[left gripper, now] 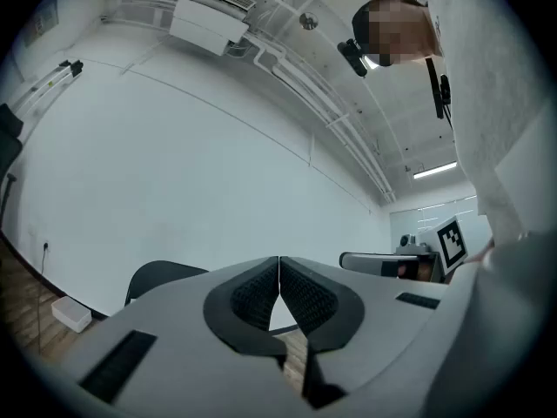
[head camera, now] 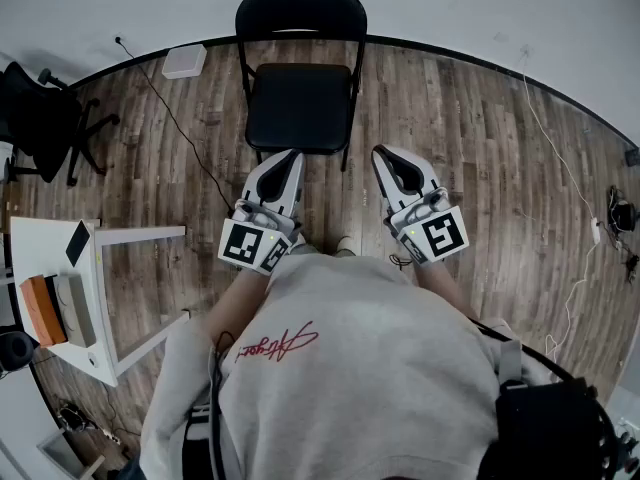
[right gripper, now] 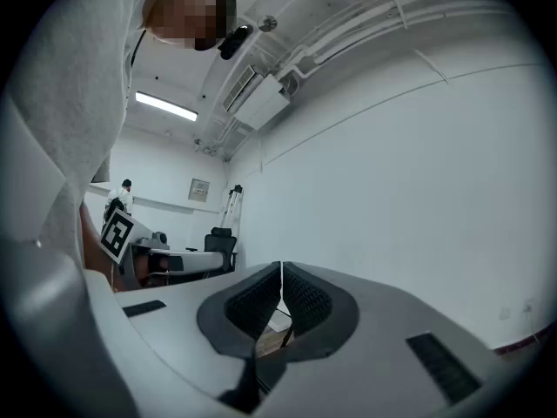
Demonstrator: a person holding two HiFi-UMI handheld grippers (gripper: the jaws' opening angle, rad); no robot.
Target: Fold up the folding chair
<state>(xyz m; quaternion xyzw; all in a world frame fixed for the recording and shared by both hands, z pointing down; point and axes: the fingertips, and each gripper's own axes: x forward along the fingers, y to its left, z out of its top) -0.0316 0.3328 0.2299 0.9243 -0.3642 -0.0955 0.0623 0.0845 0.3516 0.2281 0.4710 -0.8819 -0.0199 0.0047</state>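
A black folding chair [head camera: 298, 78] stands unfolded on the wood floor against the white wall, its seat facing me. My left gripper [head camera: 295, 154] hovers just short of the seat's front edge on its left side, jaws shut and empty. My right gripper [head camera: 382, 153] is held level to the right of the seat's front corner, also shut with nothing in it. In the left gripper view the chair's backrest [left gripper: 161, 279] peeks over the left gripper [left gripper: 278, 262]. The right gripper [right gripper: 281, 271] points at the bare wall, and the chair is barely visible between its jaws.
A white desk [head camera: 60, 298] with an orange box and a dark pad stands at the left. A black office chair [head camera: 45, 118] sits in the far left corner. A cable [head camera: 175, 118] runs across the floor left of the chair, another cable [head camera: 560, 168] at the right.
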